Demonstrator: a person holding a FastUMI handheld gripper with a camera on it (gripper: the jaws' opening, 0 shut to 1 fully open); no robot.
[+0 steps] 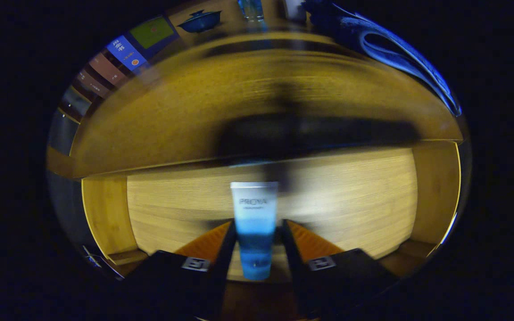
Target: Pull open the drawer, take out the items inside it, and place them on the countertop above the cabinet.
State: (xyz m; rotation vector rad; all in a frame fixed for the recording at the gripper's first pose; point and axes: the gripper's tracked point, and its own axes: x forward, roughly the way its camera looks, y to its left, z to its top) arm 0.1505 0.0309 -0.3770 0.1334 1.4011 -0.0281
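A tube [254, 209], white at its far end and blue toward me, sits between the two fingers of my gripper [258, 226]. Both fingers press its sides, so the gripper is shut on it. The tube hangs over the open wooden drawer [350, 200], whose pale floor shows bare around it. The drawer's side walls [105, 214] stand to the left and right. Beyond the drawer, blurred by motion, spreads the cabinet's wooden countertop [172, 111], with a dark shadow across its middle.
At the far side of the countertop stand a dark blue lidded bowl [200, 20] and a glass [251, 9]. A blue fabric item with a strap [395, 49] lies at the right. A row of books [118, 58] stands at the left.
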